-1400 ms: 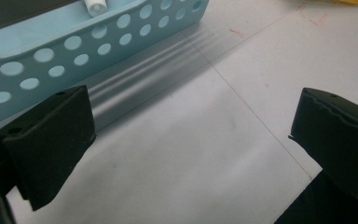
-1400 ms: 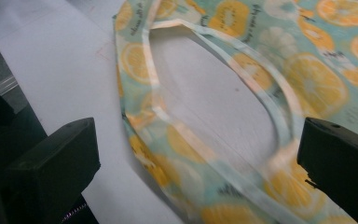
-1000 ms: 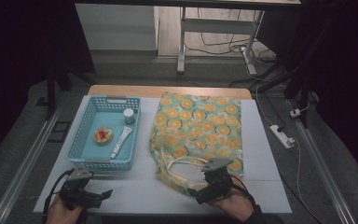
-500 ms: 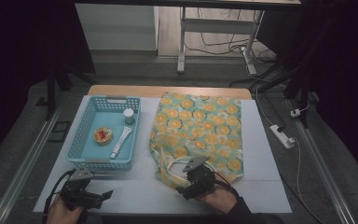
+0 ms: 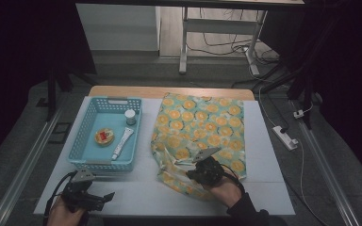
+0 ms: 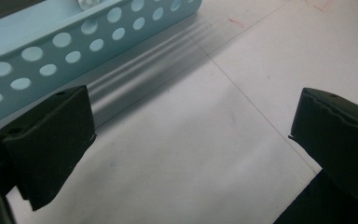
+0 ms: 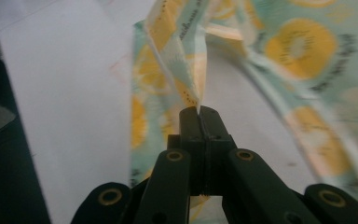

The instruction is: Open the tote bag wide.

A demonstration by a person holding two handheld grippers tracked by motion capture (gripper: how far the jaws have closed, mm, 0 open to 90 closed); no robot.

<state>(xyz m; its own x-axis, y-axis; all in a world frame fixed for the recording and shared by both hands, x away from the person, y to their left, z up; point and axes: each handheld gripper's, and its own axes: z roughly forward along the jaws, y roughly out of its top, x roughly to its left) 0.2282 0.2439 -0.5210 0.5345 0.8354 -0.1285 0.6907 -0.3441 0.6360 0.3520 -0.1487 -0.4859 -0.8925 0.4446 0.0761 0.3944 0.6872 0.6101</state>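
High view, from left to right: the left claw (image 5: 104, 196) waits spread and empty at lower left beside the blue basket (image 5: 90, 160), while the right claw (image 5: 192, 172), having just closed, pinches the fruit-print bag (image 5: 202, 123) at lower centre, likely to lift its edge.

mint-green cloth bag (image 5: 199, 126) printed with orange-yellow citrus slices; light blue basket (image 5: 88, 126) with round holes; white counter (image 5: 264, 155); black right tool (image 7: 199, 113)
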